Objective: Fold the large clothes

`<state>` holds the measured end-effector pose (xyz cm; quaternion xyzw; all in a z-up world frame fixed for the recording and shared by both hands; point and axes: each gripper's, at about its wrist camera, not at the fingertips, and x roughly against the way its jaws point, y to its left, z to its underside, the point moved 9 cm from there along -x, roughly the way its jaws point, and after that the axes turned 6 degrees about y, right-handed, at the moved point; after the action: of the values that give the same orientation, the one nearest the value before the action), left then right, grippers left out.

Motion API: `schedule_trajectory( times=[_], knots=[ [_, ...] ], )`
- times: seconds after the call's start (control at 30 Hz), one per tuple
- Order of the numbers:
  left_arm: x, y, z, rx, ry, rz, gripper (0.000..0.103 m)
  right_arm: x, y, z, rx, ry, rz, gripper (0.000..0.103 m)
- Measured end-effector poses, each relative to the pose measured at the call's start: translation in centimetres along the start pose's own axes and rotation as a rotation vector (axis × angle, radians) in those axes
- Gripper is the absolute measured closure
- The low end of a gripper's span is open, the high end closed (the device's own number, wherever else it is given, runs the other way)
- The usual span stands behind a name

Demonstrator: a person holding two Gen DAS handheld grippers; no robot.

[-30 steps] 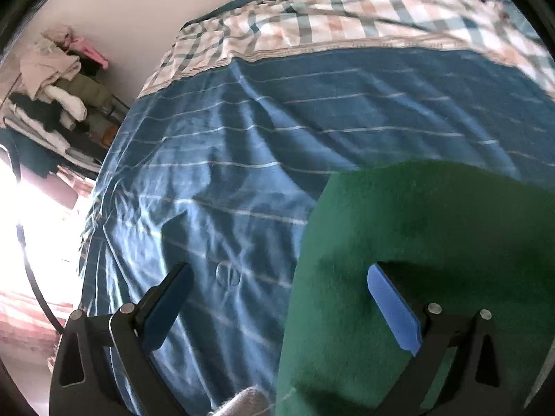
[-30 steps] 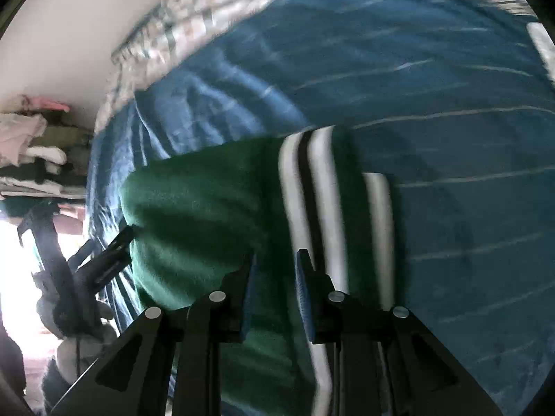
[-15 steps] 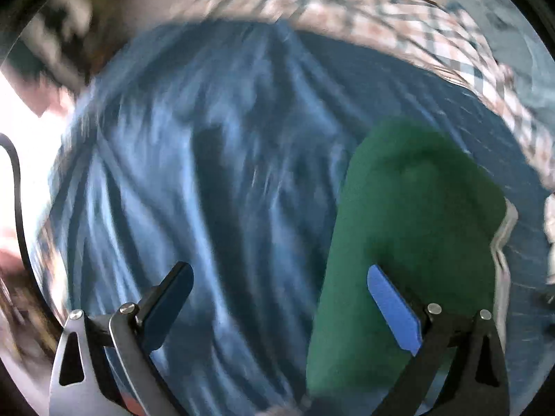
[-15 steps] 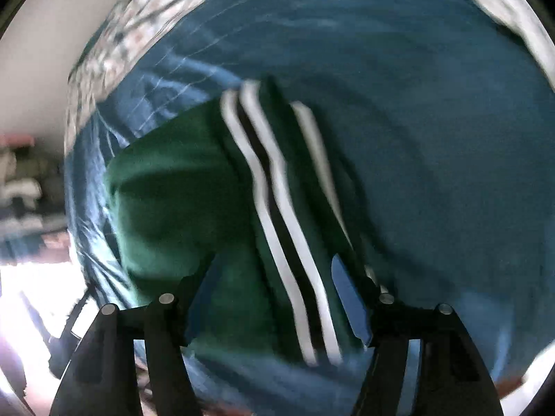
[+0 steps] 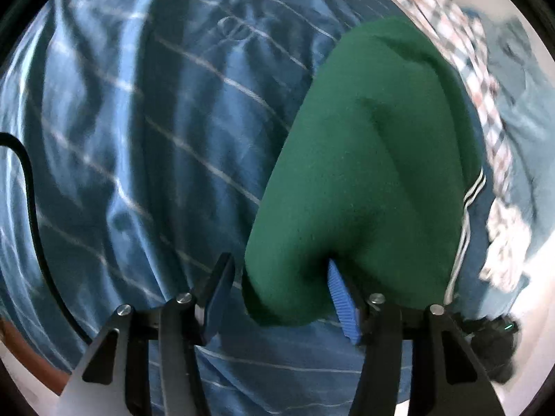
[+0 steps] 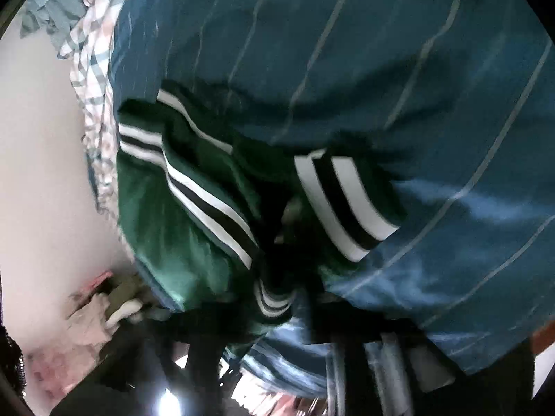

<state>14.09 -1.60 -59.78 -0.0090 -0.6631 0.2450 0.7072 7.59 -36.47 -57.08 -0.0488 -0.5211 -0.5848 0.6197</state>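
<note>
The folded green fleece garment with white and black stripes point(image 5: 364, 173) lay on the blue striped bedsheet point(image 5: 138, 138). The left gripper point(image 5: 281, 298), jaws just closing, straddled its near edge without pressing. The right gripper point(image 6: 284, 298) was clamped on striped fabric.

No legible text, label, brand name or number in either view. Only mark noted: a small interlocked-ring emblem point(image 5: 236, 31) stitched on the blue striped bedsheet point(image 5: 138, 138), too blurred to read as lettering.
</note>
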Motion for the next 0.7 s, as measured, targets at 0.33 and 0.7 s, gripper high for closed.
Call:
schedule_trajectory(
  times=[0.33, 0.7],
  knots=[
    [4.3, -3.2, -0.5, -0.301, -0.092, -0.283, 0.027, -1.1, -1.2, -0.2, 0.080, -0.008, 0.308, 0.089],
    [5.8, -10.1, -8.6, -0.433, -0.345, -0.478, 0.013, -0.8, 13.7, -0.3, 0.555, -0.111, 0.503, 0.068]
  ],
)
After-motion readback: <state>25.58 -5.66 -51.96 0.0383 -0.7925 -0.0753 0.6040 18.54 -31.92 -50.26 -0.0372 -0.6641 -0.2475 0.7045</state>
